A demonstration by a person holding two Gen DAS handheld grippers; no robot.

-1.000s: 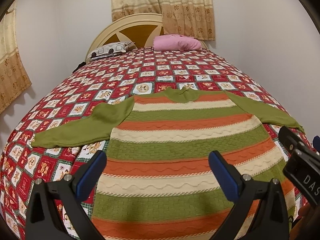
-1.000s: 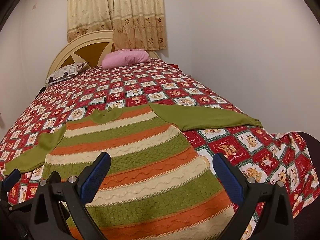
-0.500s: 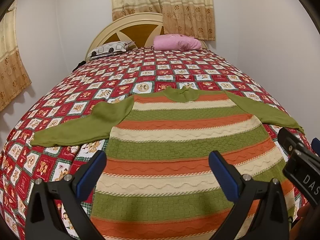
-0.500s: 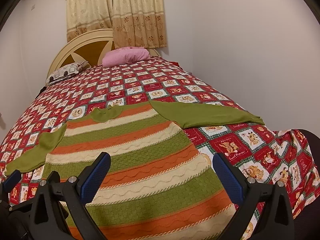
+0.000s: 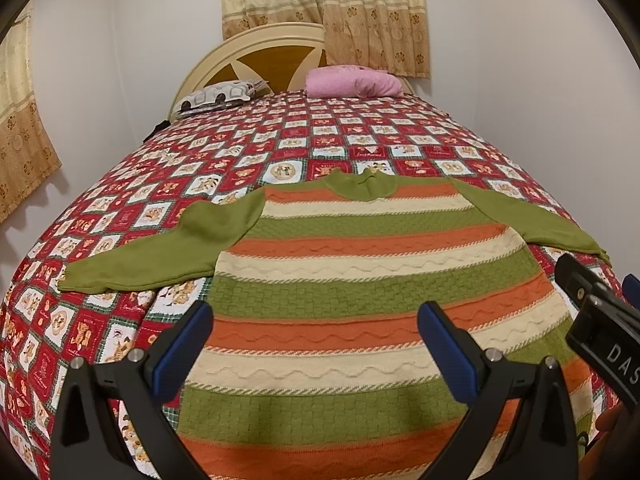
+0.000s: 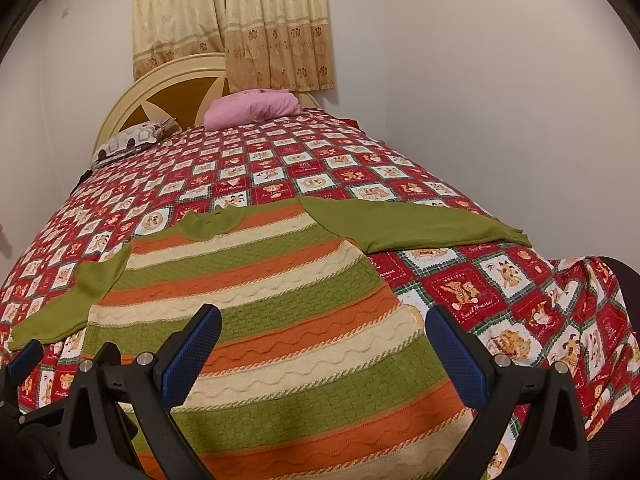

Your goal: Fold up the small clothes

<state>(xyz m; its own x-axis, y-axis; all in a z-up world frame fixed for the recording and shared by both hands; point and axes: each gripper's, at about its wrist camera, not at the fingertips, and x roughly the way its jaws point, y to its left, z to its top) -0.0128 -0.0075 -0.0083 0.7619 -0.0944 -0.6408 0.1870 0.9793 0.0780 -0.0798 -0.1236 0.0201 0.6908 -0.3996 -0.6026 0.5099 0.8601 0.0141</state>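
Striped sweater [image 5: 360, 288] laid flat on quilt [image 5: 280, 148]; left gripper [image 5: 316, 344] and right gripper [image 6: 324, 344] held spread, nothing grasped.

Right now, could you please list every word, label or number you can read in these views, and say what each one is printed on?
"DAS": white letters, cut off by the frame edge, on the right hand-held gripper body, seen in the left wrist view.
"HOLIDAY": on a red square of the quilt.
Other lettering on the quilt squares is too small to read.
The striped sweater carries no text.
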